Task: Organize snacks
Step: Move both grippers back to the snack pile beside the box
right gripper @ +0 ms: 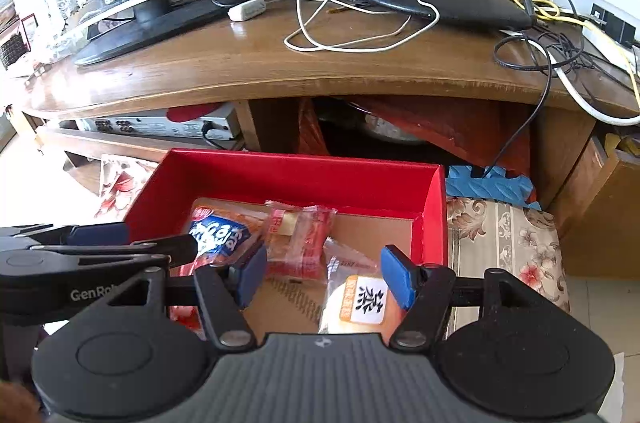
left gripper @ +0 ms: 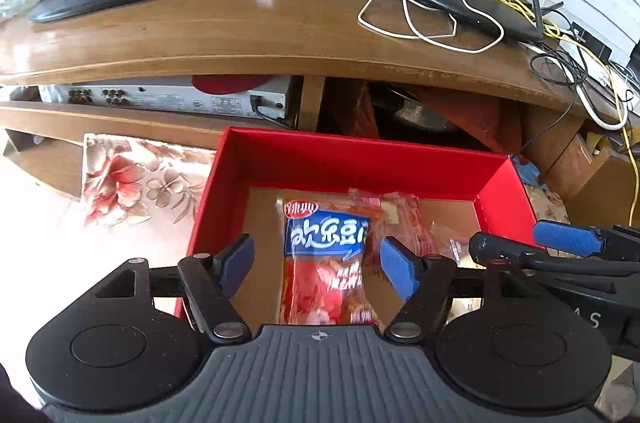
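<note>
Left wrist view: left gripper [left gripper: 317, 263] hovering over a red box [left gripper: 362, 159], tongs spread wide and holding nothing. Directly between and below the blue pads lies a blue-and-red snack packet [left gripper: 326, 255], flat on the cardboard floor of the box. Beside it, a clear red-printed wrapper [left gripper: 404, 219]. Probably light, crinkly, slippery film; best pinched across the narrow middle or at a sealed end, gently, since contents may crush.

Right wrist view: right gripper [right gripper: 323, 277] also wide apart and empty, above the same red box [right gripper: 304, 171]. Under it, a round bun in a clear wrapper [right gripper: 362, 303] with a white label, close to the right pad. Likely soft and squashable; loose wrapper edge looks the safer hold. Snack packet [right gripper: 218, 233] and red-printed wrapper [right gripper: 300, 237] lying further back.
</note>
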A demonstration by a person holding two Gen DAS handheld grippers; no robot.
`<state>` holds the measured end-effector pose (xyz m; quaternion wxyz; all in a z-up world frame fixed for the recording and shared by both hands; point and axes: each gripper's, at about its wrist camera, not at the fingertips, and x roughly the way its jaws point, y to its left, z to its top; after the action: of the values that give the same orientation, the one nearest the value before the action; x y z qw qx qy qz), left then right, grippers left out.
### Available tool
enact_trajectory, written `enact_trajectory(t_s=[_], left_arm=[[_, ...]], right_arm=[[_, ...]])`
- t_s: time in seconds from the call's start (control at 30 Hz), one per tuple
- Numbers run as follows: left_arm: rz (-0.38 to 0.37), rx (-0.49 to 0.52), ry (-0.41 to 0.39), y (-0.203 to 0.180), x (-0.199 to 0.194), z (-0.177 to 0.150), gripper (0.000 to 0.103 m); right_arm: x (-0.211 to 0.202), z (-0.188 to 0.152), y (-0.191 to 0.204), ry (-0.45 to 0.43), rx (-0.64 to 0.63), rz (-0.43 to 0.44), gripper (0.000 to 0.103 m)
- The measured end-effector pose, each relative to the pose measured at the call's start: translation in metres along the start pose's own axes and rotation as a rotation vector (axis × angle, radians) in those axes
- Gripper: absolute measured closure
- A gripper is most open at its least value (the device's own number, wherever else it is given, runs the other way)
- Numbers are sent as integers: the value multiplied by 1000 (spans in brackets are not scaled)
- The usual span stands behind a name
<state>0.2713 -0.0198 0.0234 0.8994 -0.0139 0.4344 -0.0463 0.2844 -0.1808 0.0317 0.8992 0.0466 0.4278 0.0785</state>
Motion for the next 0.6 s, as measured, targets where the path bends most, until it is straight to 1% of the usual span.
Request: enact_trajectory(t_s=[0.3, 0.43, 0.6], left_arm=[[5, 6, 21, 12, -25, -27, 26], [4, -5, 41, 20, -36, -47, 25], [-17, -42, 82, 30, -48, -74, 24]], right_arm=[[-20, -21, 15, 18, -15, 15, 42], [-28, -36, 26, 36, -40, 22, 42], [-41, -57, 38, 59, -68, 33, 42]])
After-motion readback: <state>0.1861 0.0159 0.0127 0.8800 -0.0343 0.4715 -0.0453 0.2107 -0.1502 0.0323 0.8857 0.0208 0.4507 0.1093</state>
